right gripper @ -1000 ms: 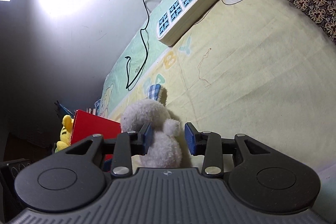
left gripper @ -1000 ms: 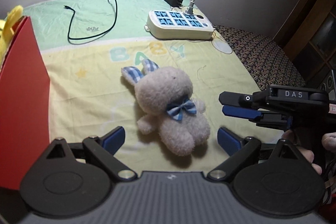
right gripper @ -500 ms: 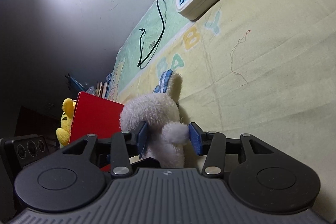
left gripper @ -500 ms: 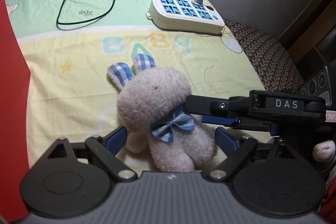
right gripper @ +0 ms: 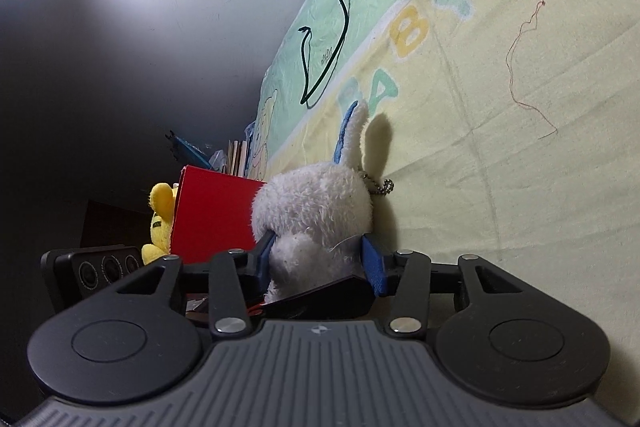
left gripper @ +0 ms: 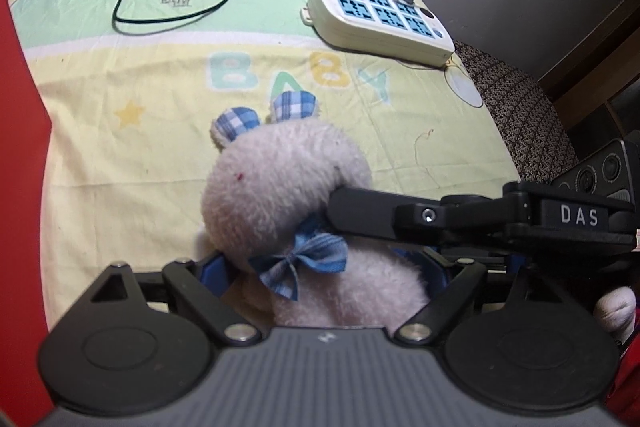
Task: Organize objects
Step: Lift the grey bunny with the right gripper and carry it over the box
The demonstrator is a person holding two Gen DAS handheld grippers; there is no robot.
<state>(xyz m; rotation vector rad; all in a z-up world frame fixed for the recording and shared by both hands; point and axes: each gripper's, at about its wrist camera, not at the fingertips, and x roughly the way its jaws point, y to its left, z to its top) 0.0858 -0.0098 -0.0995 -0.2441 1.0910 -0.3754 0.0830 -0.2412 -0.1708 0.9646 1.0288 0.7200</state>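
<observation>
Both tools have closed in on the plush bunny (left gripper: 288, 195) since 1 s ago: then it lay clear on the bed sheet (left gripper: 120, 155), now it fills lower centre of both views. Right tool (right gripper: 318, 255) is clamped on it at the neck/upper body, blue pads sunk into the fur. Left tool (left gripper: 324, 275) straddles the lower body, pads wide apart, not squeezing as far as I can tell.

Step in hand, my read: pick-up of bunny, prob. for the red box (right gripper: 216, 215) w/ the yellow plush (right gripper: 160, 219).

Next move calls for a lift clear of sheet, then carry toward frame left in left-wrist view.

Room: open sheet around; power strip (left gripper: 380, 15) and black cable (left gripper: 180, 7) sit upper frame, well apart. Box wall close at left edge; the 2 tools overlap, so crowding is the risk.
</observation>
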